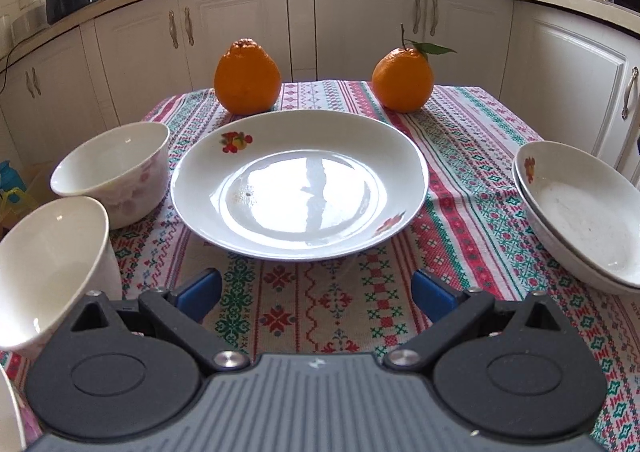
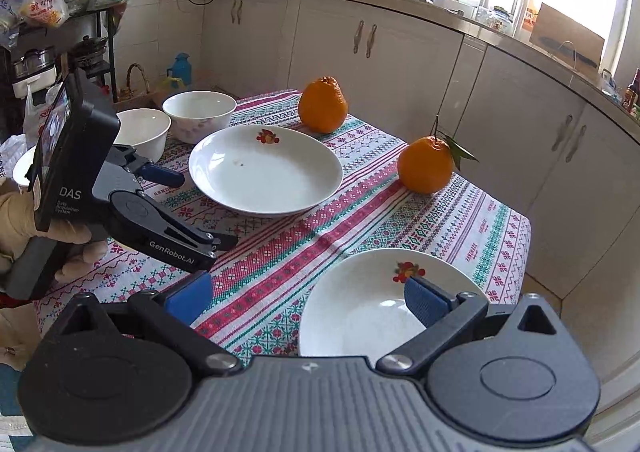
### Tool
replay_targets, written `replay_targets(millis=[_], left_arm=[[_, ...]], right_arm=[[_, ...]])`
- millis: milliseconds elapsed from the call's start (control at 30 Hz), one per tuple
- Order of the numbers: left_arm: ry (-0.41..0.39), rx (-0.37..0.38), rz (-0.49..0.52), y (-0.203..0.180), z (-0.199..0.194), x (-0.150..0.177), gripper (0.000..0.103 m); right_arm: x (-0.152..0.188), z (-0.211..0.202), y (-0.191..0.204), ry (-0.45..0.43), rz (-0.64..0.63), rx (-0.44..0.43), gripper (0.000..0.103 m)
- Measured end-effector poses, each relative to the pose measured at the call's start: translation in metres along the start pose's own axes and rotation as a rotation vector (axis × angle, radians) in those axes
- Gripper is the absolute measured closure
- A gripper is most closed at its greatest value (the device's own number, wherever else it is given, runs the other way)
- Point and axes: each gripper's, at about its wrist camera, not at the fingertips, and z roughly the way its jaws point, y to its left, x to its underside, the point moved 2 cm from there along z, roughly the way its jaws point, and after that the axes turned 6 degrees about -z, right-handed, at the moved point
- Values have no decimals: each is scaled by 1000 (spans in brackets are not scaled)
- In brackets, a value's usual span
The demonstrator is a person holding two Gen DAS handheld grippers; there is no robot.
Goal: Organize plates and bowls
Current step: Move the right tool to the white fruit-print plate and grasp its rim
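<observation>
A white plate [image 1: 300,184] with a fruit print lies in the middle of the patterned tablecloth [image 1: 460,156]; it also shows in the right wrist view [image 2: 266,170]. Two stacked plates [image 1: 580,212] lie at the right edge, under my right gripper [image 2: 308,298], which is open and empty with its right pad over the top plate [image 2: 360,308]. Two white bowls [image 1: 116,168] [image 1: 48,264] stand at the left. My left gripper [image 1: 316,292] is open and empty, just short of the middle plate's near rim; it also shows in the right wrist view [image 2: 196,208].
Two oranges [image 1: 247,78] [image 1: 402,78] sit at the table's far side. White kitchen cabinets [image 1: 360,20] ring the table. A third bowl rim [image 2: 22,168] shows behind the left gripper. A basket [image 2: 136,88] and blue flask [image 2: 180,70] stand on the floor.
</observation>
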Motion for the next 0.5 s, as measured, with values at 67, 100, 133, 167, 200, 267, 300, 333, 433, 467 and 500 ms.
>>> replay_targets(millis=[67,100,133,167,200,267,300,333,433,467,500], left_arm=[[16,6,-11,2,4,2,2],[18,1,-12,2,6,2,1],[11,-2,-13,2,6,3,1],[7,-1,-16,2,6,4,1],[3,-2,-16,2,6,4,1],[-4,-7,-21,2,7,3,1],[-5,-11,-25,2,8,2,1],[-5,-15,-30,2,9,1,1],[-5,-23,-37,5,11,-2,1],[-5,-25,-39,5,12,-2,1],[-7,-30,-43,7,13,-3,1]], right_arm=[[-5,9,-2,9,-10,-13,0],[-8,13,-3,11,-20,-19,0],[-12,19,-4,16,-30,-31,0],[-15,24,-6,19,-39,-42,0],[-18,29,-8,22,-46,-52,0],[-25,39,-12,28,-59,-77,0],[-29,45,-14,30,-64,-91,0],[-32,50,-17,31,-67,-104,0],[-44,65,-25,33,-79,-148,0],[-48,70,-27,35,-84,-161,0],[-52,75,-29,36,-90,-174,0]])
